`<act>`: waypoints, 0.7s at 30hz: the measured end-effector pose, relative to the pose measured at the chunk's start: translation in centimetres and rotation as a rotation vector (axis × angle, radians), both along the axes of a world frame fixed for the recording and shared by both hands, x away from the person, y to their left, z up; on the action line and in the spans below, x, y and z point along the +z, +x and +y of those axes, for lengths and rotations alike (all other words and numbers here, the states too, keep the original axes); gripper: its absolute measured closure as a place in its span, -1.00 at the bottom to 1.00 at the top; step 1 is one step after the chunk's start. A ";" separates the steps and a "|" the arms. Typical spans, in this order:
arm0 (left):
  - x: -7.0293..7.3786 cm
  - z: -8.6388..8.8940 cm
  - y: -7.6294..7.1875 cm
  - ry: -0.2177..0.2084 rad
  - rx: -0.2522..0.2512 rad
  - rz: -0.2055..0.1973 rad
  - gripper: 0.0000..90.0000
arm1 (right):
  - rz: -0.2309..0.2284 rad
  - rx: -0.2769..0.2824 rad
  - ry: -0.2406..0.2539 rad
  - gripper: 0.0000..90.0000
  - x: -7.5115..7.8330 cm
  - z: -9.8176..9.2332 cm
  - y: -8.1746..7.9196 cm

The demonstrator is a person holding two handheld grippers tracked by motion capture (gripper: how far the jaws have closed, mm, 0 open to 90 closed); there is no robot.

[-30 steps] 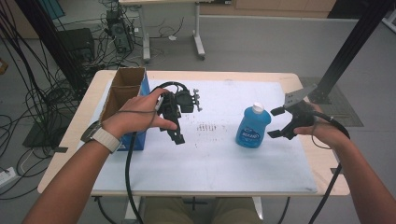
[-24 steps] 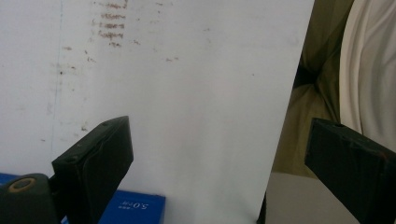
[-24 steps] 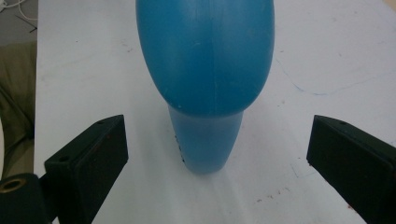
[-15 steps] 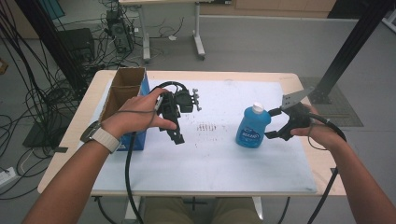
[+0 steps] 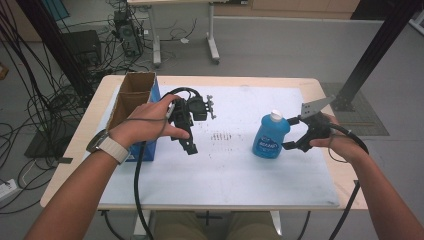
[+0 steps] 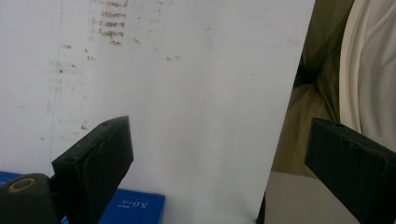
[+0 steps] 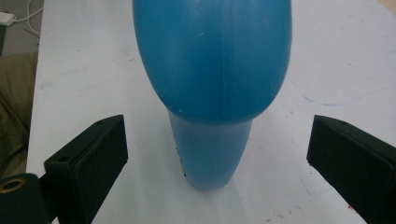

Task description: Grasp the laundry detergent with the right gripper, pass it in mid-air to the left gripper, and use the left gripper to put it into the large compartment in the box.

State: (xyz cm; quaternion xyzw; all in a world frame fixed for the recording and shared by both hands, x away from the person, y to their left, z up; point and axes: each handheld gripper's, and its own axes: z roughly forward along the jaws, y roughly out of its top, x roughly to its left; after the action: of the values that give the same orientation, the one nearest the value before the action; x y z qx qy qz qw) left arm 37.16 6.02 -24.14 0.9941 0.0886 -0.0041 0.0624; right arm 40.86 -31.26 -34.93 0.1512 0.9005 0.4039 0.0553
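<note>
A blue bottle [image 5: 270, 136] with a pale cap and white label stands upright on the white mat [image 5: 235, 170], right of centre. My right gripper [image 5: 290, 133] is open just to its right, one jaw on each side of the bottle's edge. In the right gripper view the bottle [image 7: 212, 70] sits between the wide-apart jaws of the right gripper [image 7: 217, 135], touching neither. My left gripper [image 5: 185, 145] is held above the mat's left part, next to the box, pointing down toward the person. In the left gripper view, the left gripper [image 6: 217, 149] is open and holds nothing.
An open cardboard box with a blue side [image 5: 132, 100] stands at the table's left edge; its blue corner [image 6: 130, 205] shows low in the left gripper view. Faint brown marks [image 5: 222, 136] dot the mat's middle. Cables trail from both grippers.
My right gripper has moved a little left toward the bottle, so its jaws now flank it. The left gripper and the bottle have stayed put.
</note>
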 end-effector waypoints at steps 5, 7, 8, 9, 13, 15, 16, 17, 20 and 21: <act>0.0 0.0 -0.1 -0.002 0.002 -0.002 -0.82 | -0.007 0.002 0.017 -0.89 -0.1 0.1 -0.1; 0.0 0.0 -0.1 -0.001 0.002 -0.001 -0.82 | -0.007 0.000 0.023 -0.89 -0.2 0.0 -0.1; 0.0 0.0 -0.1 -0.001 0.002 -0.001 -0.82 | 0.000 -0.004 0.026 -0.89 -0.3 0.0 -0.1; 0.0 0.0 -0.1 -0.001 0.002 -0.001 -0.82 | -0.007 -0.001 0.023 -0.89 -0.3 0.0 -0.1; 0.0 -0.1 -0.1 0.001 0.001 0.001 -0.82 | 0.001 -0.009 0.031 -0.89 -0.5 0.0 -0.1; 0.0 -0.1 0.0 -0.001 0.002 0.000 -0.82 | 0.003 -0.010 0.032 -0.89 -0.6 0.0 0.0; 0.0 -0.1 0.0 -0.001 0.002 0.000 -0.82 | 0.000 -0.011 0.035 -0.89 -0.6 0.0 0.1; 0.0 -0.1 0.0 -0.001 0.003 0.001 -0.82 | 0.000 -0.011 0.035 -0.89 -0.6 0.0 0.1; 0.0 -0.1 0.0 -0.001 0.003 0.001 -0.82 | -0.001 -0.009 0.041 -0.89 -0.5 0.1 0.1; 0.0 -0.1 0.0 -0.002 0.003 0.001 -0.82 | 0.000 -0.010 0.041 -0.89 -0.5 0.1 0.1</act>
State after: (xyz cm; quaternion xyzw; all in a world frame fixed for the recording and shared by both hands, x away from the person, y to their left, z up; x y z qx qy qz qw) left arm 37.14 5.91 -24.16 0.9939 0.0903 -0.0045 0.0631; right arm 40.97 -31.13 -35.45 0.1566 0.8913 0.4220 0.0542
